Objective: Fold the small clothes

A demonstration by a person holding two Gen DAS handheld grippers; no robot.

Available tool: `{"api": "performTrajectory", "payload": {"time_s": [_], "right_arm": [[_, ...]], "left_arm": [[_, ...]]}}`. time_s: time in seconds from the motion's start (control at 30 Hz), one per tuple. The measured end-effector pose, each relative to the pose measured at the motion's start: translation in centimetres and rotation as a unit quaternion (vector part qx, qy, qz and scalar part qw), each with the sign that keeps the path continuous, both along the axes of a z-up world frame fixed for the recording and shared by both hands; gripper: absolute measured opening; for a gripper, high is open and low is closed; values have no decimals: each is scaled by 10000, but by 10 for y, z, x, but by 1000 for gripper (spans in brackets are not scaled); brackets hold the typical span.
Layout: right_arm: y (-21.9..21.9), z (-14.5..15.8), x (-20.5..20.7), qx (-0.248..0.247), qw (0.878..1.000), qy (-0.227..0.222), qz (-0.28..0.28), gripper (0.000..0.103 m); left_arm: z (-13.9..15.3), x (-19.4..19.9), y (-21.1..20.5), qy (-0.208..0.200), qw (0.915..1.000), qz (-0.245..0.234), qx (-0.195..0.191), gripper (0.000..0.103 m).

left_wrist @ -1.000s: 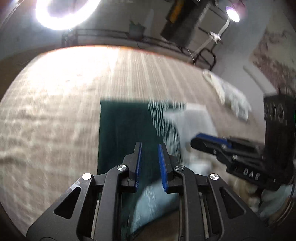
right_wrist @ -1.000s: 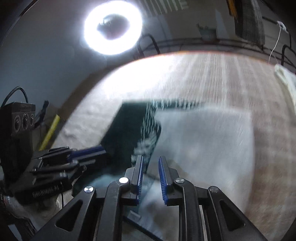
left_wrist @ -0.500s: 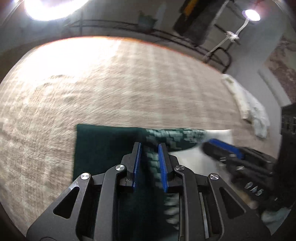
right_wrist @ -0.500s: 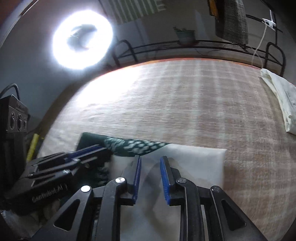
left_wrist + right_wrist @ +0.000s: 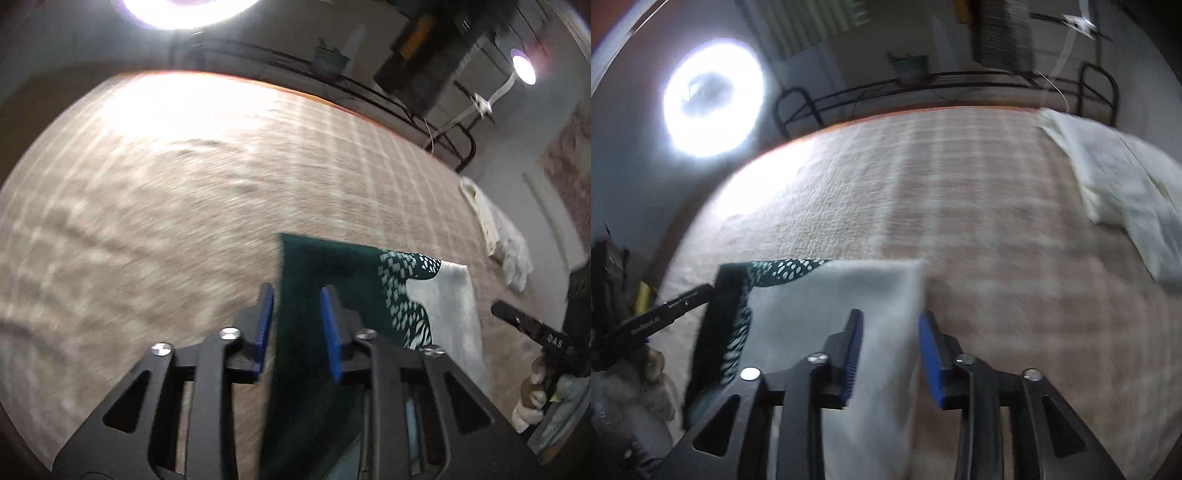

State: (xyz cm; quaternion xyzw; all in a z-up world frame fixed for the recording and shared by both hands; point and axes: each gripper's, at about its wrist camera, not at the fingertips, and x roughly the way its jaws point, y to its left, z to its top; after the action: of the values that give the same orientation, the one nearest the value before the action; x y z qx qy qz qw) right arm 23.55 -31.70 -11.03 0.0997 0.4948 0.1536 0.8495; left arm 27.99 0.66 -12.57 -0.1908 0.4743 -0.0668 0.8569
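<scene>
A small garment (image 5: 332,273), dark green with a white-speckled band and a white half (image 5: 842,295), lies flat on the beige checked bedspread (image 5: 166,192). My left gripper (image 5: 296,295) hangs over its green left edge. Its jaws are opening, and the cloth edge runs between the blue pads (image 5: 265,317) without being pressed. My right gripper (image 5: 890,319) stands over the white right edge. Its jaws are also opening, with cloth between the pads (image 5: 929,350) and a gap on both sides. Each gripper shows at the edge of the other's view.
A cream pillow or folded cloth (image 5: 1126,192) lies at the bed's right side. A black metal rail (image 5: 923,79) runs along the far edge, with a ring light (image 5: 713,96) behind it. A person's hand (image 5: 532,387) holds the right gripper's handle.
Both grippers' jaws have widened and let the cloth go. The garment, which was carried, now lies flat. The left gripper slid to its left edge and the right one to its right edge.
</scene>
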Motion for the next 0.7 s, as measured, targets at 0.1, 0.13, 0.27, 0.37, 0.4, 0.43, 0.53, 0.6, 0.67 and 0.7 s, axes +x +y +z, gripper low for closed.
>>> {"api": "performTrajectory", "payload": {"time_s": [0.1, 0.13, 0.27, 0.37, 0.4, 0.43, 0.53, 0.6, 0.67, 0.7], "right_arm": [[-37, 3, -22, 802, 9966, 150, -120, 58], [-47, 1, -29, 1065, 9940, 212, -144, 58], [-78, -17, -49, 1945, 9791, 545, -258, 55], [-85, -33, -54, 2282, 9698, 820, -261, 52], [-83, -38, -55, 2333, 9680, 902, -193, 51], [-80, -42, -57, 2323, 9680, 940, -131, 50], [-74, -46, -59, 2278, 9694, 917, 19, 49], [-73, -50, -57, 2442, 9649, 961, 29, 45], [-72, -56, -53, 2609, 9601, 1004, 25, 40], [-72, -59, -50, 2676, 9582, 1011, 26, 38]], "left_arm": [[-9, -20, 40, 269, 9964, 277, -750, 36], [-14, -24, 50, 369, 9940, 350, -968, 36], [-33, -32, 75, 761, 9802, 489, -1764, 36], [-38, -31, 71, 914, 9749, 296, -2009, 36], [-38, -29, 67, 929, 9750, 202, -2010, 35], [-38, -28, 63, 943, 9757, 125, -1974, 35], [-41, -24, 55, 968, 9767, 61, -1912, 35], [-40, -19, 51, 965, 9757, 37, -1964, 35], [-42, -15, 47, 978, 9729, -21, -2095, 35], [-43, -12, 45, 990, 9715, -59, -2154, 35]]}}
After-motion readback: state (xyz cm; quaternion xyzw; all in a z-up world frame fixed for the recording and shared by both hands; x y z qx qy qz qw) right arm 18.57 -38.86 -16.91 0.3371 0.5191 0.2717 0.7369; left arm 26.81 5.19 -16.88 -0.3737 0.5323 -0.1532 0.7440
